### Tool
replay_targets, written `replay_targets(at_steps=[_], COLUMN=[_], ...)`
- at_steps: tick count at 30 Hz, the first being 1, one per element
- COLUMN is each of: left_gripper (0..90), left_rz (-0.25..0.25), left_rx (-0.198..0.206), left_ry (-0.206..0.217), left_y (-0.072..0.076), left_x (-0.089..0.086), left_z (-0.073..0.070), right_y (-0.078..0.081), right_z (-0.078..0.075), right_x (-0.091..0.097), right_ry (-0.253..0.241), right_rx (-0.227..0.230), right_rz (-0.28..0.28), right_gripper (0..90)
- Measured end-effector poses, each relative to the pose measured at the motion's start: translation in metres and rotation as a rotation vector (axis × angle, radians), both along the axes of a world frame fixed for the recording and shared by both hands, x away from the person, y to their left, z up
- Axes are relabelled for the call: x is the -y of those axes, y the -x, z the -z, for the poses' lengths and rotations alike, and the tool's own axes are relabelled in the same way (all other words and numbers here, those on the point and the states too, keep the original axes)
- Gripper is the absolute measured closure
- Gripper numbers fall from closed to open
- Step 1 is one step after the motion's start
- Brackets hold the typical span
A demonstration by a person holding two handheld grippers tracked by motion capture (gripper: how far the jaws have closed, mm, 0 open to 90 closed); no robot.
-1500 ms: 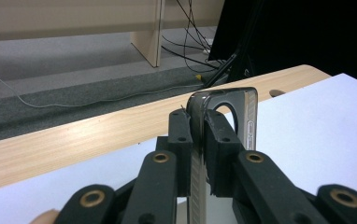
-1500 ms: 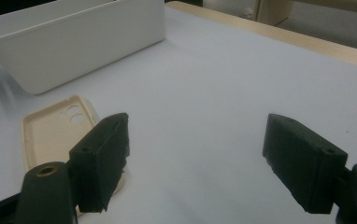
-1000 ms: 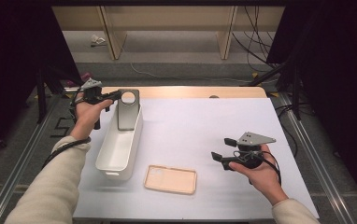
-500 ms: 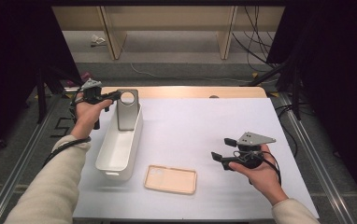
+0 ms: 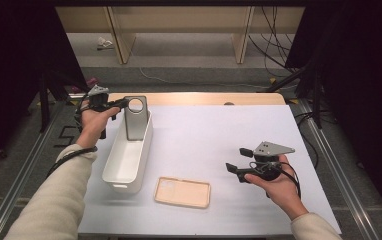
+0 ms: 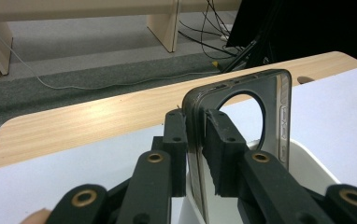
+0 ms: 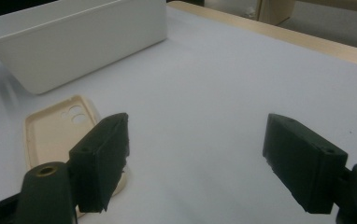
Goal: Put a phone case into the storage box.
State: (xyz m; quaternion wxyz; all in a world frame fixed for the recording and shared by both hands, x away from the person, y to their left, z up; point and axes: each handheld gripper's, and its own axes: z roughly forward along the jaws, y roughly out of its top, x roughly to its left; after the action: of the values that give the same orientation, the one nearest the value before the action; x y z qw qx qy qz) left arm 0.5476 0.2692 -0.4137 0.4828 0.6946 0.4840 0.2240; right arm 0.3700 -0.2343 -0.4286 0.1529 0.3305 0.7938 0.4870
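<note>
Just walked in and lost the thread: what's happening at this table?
A person works with tongs in each hand. The left tongs are shut on a grey phone case, held upright over the far end of a white bin. The right tongs hover open above the table, near a beige phone case lying flat.

Bright table – dark, soft surrounds

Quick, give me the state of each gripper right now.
Left gripper: shut on the grey phone case, held upright over the white bin.
Right gripper: open, holding nothing, above the table.
</note>
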Motion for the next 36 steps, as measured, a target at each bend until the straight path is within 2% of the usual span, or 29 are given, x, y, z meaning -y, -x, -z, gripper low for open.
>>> replay_targets(at_steps=[16, 27, 36], left_gripper=[78.0, 76.9, 71.7], left_rz=[0.003, 0.005, -0.006], left_rx=[-0.010, -0.003, -0.012], left_ry=[-0.018, -0.062, -0.070], left_y=[-0.0045, -0.0073, -0.0061], left_x=[0.0039, 0.0094, 0.0068], left_z=[-0.0003, 0.0000, 0.0018], right_y=[-0.0006, -0.0006, -0.0006], right_z=[0.0011, 0.0013, 0.0012], right_x=[-0.0007, -0.0006, -0.0008], right_ry=[0.004, 0.007, 0.006], right_rx=[-0.006, -0.009, -0.007], right_rz=[-0.002, -0.003, -0.003], right_gripper=[23.6, 23.7, 23.7])
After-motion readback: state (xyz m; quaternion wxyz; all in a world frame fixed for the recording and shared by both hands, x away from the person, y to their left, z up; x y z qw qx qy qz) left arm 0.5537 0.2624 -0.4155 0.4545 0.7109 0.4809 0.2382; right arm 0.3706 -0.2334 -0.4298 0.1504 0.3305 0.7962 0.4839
